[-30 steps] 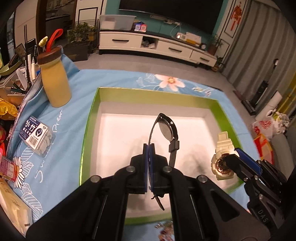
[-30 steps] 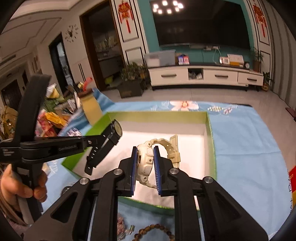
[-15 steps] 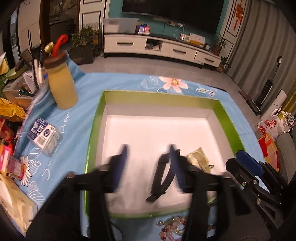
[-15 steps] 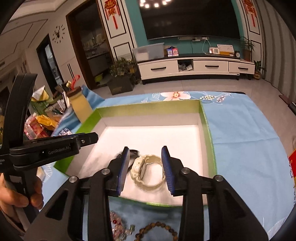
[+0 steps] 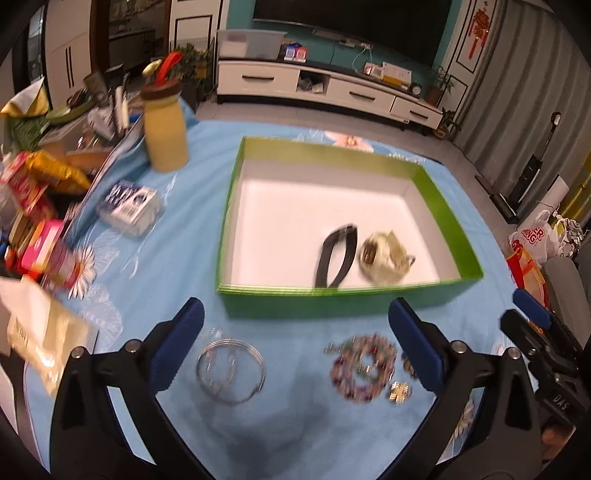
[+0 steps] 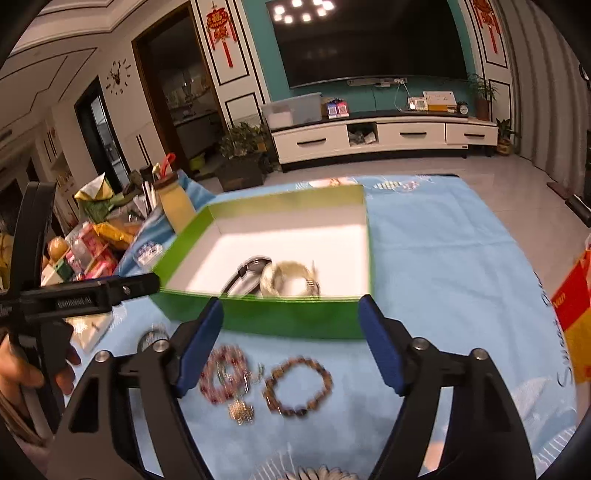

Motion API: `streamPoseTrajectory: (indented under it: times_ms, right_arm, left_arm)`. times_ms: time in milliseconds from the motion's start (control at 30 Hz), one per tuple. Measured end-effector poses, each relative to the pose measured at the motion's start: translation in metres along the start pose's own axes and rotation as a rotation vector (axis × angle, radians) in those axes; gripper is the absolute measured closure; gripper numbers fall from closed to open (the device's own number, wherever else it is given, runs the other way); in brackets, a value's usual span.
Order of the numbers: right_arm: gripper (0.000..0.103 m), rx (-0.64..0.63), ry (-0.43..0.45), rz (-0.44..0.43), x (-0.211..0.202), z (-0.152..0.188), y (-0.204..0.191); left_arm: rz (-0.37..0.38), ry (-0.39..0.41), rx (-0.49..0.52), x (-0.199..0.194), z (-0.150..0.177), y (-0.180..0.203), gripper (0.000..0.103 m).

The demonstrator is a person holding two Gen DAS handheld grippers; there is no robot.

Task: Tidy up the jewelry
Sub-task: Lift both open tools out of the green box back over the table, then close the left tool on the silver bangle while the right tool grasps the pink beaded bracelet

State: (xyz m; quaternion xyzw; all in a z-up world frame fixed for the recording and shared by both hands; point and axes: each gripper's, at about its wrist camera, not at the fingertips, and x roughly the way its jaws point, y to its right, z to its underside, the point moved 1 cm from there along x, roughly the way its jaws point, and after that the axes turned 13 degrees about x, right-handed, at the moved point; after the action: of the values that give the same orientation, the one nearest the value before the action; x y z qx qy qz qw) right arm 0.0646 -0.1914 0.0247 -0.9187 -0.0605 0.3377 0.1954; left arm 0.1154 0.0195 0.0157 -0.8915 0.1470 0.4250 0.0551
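Blue tablecloth (image 5: 192, 229): left claw (image 5: 295, 347), right claw (image 6: 291, 343) angled down, opening, empty.

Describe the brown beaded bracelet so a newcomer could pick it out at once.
Find the green box on the blue cloth; the jewelry lies on the cloth in front of it. The brown bead bracelet is the plain open ring rightmost, beside the tangled purple-red bead strand.

Warm, dim room light; ceiling lamps (image 6: 301, 9) glare on the dark screen. The white box floor (image 5: 295, 218) is blown out. Motion blur smears everything, fisheye bends the edges, corners go black.
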Motion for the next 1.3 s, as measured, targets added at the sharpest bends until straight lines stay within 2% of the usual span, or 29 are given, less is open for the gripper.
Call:
streamPoseTrajectory:
  times_ms: [400,600,800,967,1300]
  right_arm:
    - [0.02,0.048,-0.078,0.063,-0.03,0.042,0.028]
    - [0.021,0.053,-0.112,0.059,-0.037,0.061,0.032]
    - [0.02,0.04,-0.153,0.02,-0.032,0.077,0.028]
    - [0.021,0.017,-0.188,0.015,-0.022,0.087,0.019]
    - [0.021,0.009,-0.222,-0.014,-0.011,0.094,0.013]
  left_arm:
    - [-0.018,-0.056,-0.095,-0.018,0.058,-0.035,0.002]
    - [-0.037,-0.079,-0.054,-0.027,0.091,-0.03,0.002]
    - [-0.01,-0.101,0.026,-0.028,0.114,-0.014,0.002]
    - [0.029,-0.122,0.02,-0.024,0.124,-0.011,0.002]
    - [0.062,-0.154,-0.079,-0.009,0.134,-0.028,0.002]
